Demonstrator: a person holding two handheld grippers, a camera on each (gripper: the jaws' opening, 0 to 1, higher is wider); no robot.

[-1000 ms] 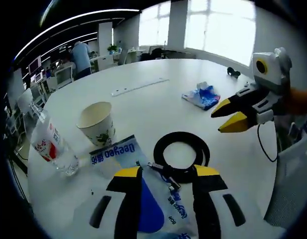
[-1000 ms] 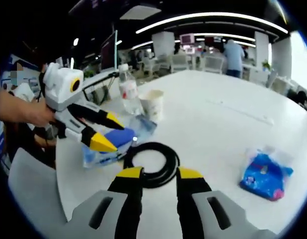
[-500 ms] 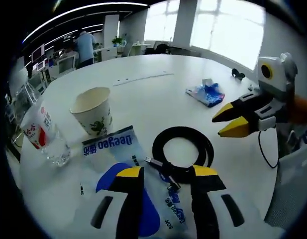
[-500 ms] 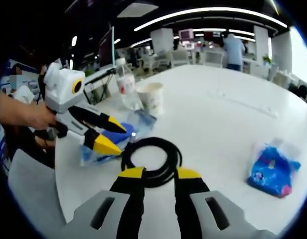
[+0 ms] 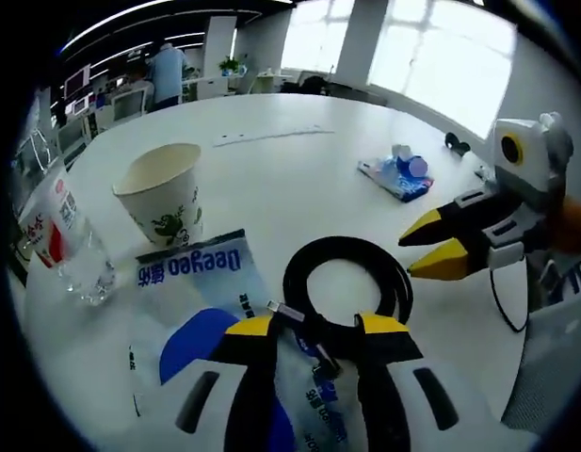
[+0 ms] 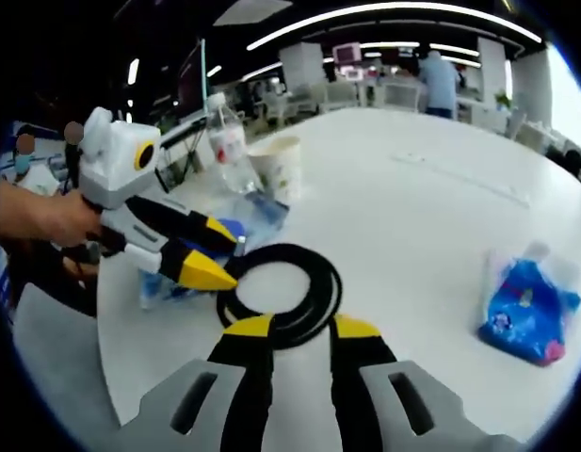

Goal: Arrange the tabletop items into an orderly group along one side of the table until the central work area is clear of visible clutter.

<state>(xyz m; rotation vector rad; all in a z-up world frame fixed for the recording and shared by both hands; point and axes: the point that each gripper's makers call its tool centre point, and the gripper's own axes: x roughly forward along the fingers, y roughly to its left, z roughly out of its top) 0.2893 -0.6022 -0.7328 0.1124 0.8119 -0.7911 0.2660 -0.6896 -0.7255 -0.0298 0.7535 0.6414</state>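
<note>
Left tool closing in on the coiled cable; nothing gripped yet.

Over the last second the left tool (image 5: 314, 330) has been brought lower and nearer to the black coiled cable (image 5: 346, 290), whose connector end now lies between its parted jaws; in the right gripper view its yellow tips sit at the coil's rim. The right tool (image 6: 302, 331) is held just short of the coil's opposite side, jaws apart, empty. The cable lies partly on the Deeyeo wipes pack (image 5: 201, 292), near the counter (image 5: 299, 188) edge; paper cup (image 5: 163, 193) and water bottle (image 5: 59, 235) stand just beside it. The blue packet (image 6: 525, 311) is well apart, out toward the middle. Judgement: a cable grasp is imminent; the blue packet remains to be grouped.
</note>
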